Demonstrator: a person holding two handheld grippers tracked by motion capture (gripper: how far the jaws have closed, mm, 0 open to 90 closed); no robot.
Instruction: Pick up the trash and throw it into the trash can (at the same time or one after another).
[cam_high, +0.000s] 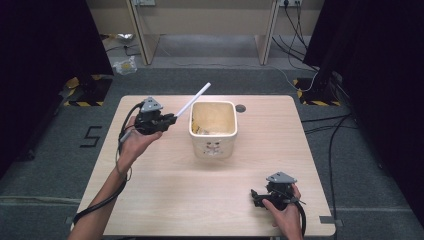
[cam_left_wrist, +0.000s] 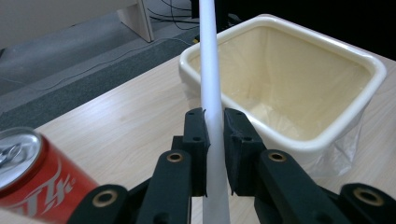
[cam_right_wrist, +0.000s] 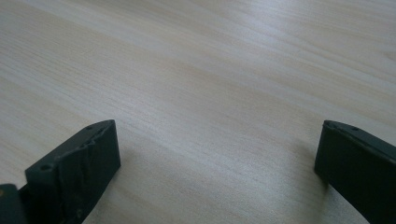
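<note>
Tube (cam_left_wrist: 209, 70): plain white; bin (cam_left_wrist: 327, 135): cream, clear liner, small dark print on front face (cam_high: 212, 148); can (cam_left_wrist: 32, 179): red, white lettering, silver top; bench (cam_right_wrist: 210, 93): pale wood grain; both tongs (cam_left_wrist: 214, 126) (cam_right_wrist: 217, 154): black; floor (cam_high: 45, 150): grey, black "5" mark.

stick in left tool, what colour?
White, plain. The stick shows best in the left gripper view, clamped in the left tool.

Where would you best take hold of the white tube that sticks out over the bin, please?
Low on its shaft, from the side, as the left claw does now: the white tube is thin and straight, so the pads close flat across it, leaving its long end free toward the bin.
</note>
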